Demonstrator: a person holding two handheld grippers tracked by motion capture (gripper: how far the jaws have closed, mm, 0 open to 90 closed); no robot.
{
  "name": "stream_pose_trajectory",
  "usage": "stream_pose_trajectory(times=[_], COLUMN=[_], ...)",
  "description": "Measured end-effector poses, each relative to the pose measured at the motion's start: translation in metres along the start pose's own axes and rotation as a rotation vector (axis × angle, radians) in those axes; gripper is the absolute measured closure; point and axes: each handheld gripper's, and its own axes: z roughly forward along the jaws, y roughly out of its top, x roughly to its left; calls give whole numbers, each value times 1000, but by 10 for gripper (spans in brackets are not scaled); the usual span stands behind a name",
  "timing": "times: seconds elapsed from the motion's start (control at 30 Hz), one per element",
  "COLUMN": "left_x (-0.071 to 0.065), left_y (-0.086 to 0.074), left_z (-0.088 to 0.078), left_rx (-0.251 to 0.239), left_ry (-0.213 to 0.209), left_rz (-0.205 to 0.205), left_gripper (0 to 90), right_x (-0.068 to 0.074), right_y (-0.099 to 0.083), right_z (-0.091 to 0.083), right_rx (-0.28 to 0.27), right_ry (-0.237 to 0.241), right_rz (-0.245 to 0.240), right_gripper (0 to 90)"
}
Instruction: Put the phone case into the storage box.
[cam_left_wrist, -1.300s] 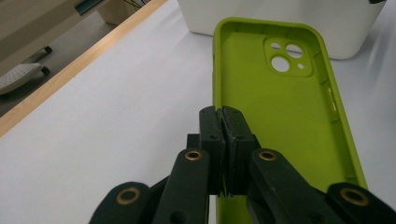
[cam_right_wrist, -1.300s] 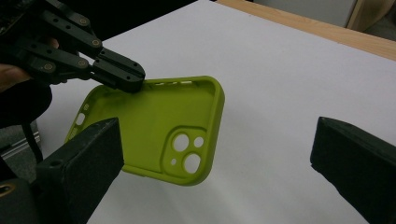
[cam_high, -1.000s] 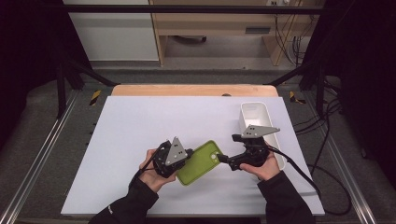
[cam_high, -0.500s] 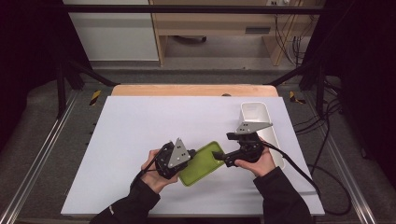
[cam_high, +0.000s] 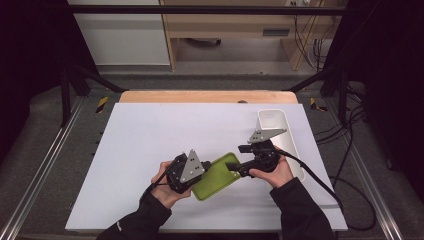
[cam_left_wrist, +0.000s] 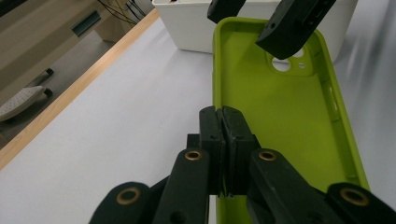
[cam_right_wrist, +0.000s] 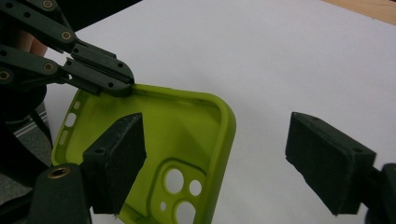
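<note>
A lime-green phone case is held just over the white table top, hollow side up. My left gripper is shut on the rim of one long side. My right gripper is open at the case's camera-hole end. One pad is inside the case and the other is outside, so the side wall lies between them untouched. Its jaws have just been closing. The left gripper's view also takes in the right gripper over the far end of the case.
A long white bin stands at the right of the table, just behind my right hand; it also appears beyond the case. A wooden strip edges the far side. A black cable trails off the right gripper.
My right gripper has moved left onto the camera end of the case and its jaws have narrowed. The left gripper and the case have stayed in place.
</note>
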Motion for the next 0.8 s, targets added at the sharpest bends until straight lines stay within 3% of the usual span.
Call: stream_pose_trajectory(times=[0.13,0.57,0.8], left_x=[-1,-2,-2], left_y=[0,-2,-2], left_z=[-1,-2,-2], left_rx=[-2,-7,-9], left_ry=[0,-1,-5], left_rz=[6,8,11], left_gripper=[880,881,881], right_x=[-1,-5,-6], right_y=[0,2,2], right_z=[0,1,1], right_rx=[11,73,83], right_ry=[5,106,118], right_rz=[5,65,76], right_gripper=[269,528,611])
